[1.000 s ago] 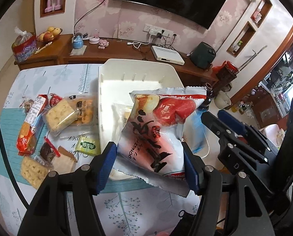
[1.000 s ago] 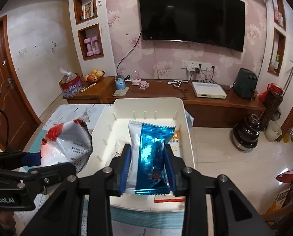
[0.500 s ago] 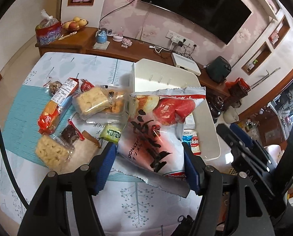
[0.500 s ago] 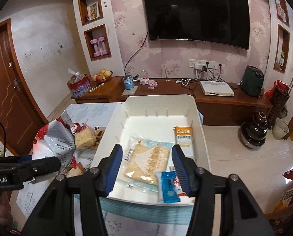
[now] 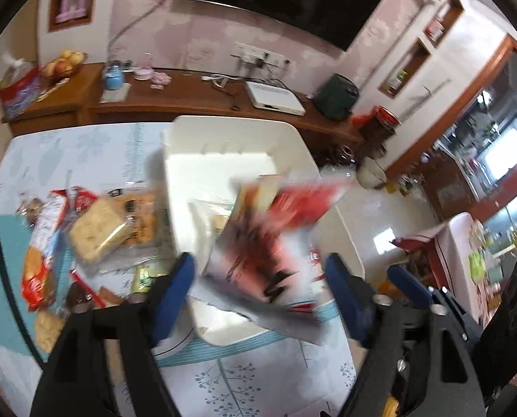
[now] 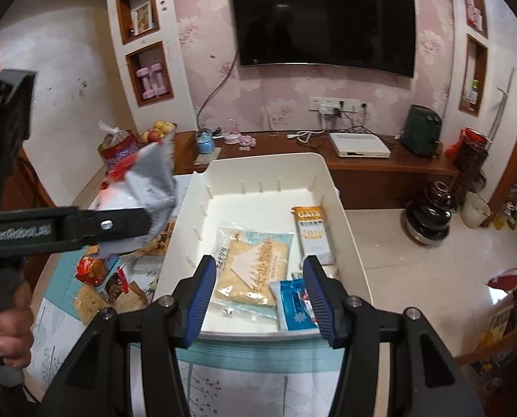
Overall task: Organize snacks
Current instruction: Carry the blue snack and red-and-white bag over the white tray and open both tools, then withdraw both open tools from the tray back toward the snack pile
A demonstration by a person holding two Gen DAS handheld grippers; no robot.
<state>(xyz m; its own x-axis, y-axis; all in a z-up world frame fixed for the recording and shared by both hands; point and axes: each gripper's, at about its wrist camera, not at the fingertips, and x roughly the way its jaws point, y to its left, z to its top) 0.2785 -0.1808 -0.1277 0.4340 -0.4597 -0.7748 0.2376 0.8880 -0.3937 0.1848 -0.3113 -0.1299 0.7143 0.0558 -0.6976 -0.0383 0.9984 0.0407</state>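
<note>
bin (image 6: 349,229), white and open-topped, sits at the near edge of the tabletop (image 5: 84,153) so both tools can reach over its front wall. the left gripper (image 5: 258,292) hangs above the bin's near corner with its fingers (image 5: 175,288) opening; the red and white snack bag (image 5: 269,243) is between them but blurred and tipping, and the blue pads no longer seem to press it, so this reads as a release into the bin. from the right wrist view the bag (image 6: 144,187) is beside the bin's left wall, not yet inside. the right gripper (image 6: 258,299) waits over the front rim, fingers (image 6: 199,292) spread and holding nothing, just above the blue wafer packet (image 6: 295,304), the cracker pack (image 6: 255,267) and the oats sachet (image 6: 312,232) already laid flat. unsorted snacks (image 5: 95,229) lie left of the bin, likely next.
</note>
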